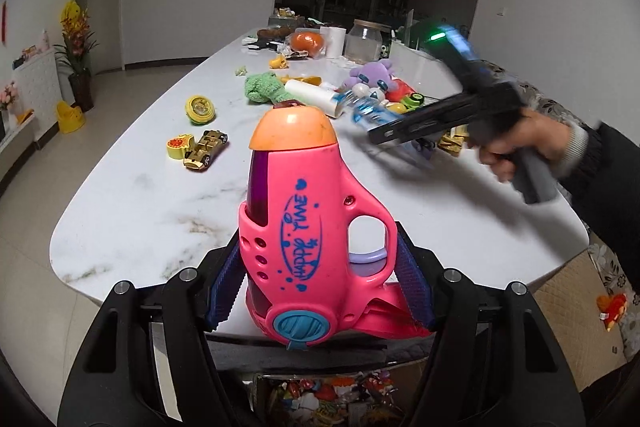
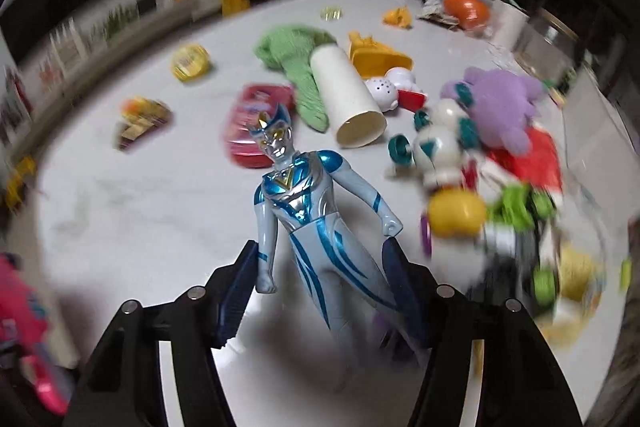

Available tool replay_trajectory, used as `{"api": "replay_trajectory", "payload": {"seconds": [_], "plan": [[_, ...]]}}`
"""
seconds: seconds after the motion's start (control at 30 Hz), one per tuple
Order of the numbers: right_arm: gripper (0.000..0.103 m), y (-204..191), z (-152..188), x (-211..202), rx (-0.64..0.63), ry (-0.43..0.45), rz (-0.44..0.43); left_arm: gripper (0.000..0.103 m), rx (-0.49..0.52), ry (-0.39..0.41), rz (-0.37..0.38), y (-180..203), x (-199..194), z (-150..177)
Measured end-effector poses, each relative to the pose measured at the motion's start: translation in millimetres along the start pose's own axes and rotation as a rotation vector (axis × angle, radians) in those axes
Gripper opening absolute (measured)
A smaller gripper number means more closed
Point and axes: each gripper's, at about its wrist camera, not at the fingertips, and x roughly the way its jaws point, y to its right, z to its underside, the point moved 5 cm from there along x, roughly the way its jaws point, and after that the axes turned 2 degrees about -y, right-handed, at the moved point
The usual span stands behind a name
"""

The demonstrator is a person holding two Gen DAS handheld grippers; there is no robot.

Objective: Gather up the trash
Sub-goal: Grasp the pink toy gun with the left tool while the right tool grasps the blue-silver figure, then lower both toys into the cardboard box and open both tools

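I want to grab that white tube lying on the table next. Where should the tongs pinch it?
Pinch the white tube across its round middle, coming down from above. It lies on its side, so the curved walls face outward for the fingers. Watch the green knitted toy touching one side and the yellow toy near its far end; the open end towards the camera has more room.

The figure (image 2: 304, 211) lies on the table (image 2: 140, 207), the tube (image 2: 344, 99) behind it, the plush (image 2: 504, 107) right.
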Motion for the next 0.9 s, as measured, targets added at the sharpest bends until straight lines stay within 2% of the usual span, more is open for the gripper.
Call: {"api": "replay_trajectory", "payload": {"seconds": [0.13,0.27,0.47,0.63,0.67,0.7,0.73,0.83,0.9], "plan": [[0.061,-13.4,38.7,-50.2,0.063,0.071,-0.087,0.066,0.032,0.008,0.018,12.6,-9.2,7.6],[0.061,-35.9,91.1,-101.8,0.113,0.125,-0.18,0.066,0.079,0.005,0.043,26.9,-22.6,21.5],[0.061,-79.2,173.6,-147.7,0.118,0.104,-0.259,0.066,0.17,-0.035,0.086,46.1,-49.8,52.8],[0.064,-106.7,236.5,-139.5,0.13,0.013,-0.281,0.066,0.247,-0.14,0.094,50.5,-49.9,93.8],[0.07,-110.2,249.7,-127.4,0.144,-0.021,-0.289,0.068,0.255,-0.17,0.099,49.0,-43.8,102.6],[0.087,-110.5,257.3,-116.1,0.155,-0.044,-0.282,0.07,0.264,-0.196,0.096,46.6,-36.3,114.3],[0.09,-111.6,268.5,-100.9,0.167,-0.072,-0.249,0.076,0.273,-0.217,0.082,43.3,-28.4,123.1],[0.087,-111.9,288.3,-67.7,0.172,-0.122,-0.204,0.077,0.264,-0.256,0.05,32.1,-12.6,138.7],[0.086,-108.9,293.5,-63.1,0.188,-0.137,-0.198,0.077,0.238,-0.264,0.037,23.5,-11.5,139.7]]}}
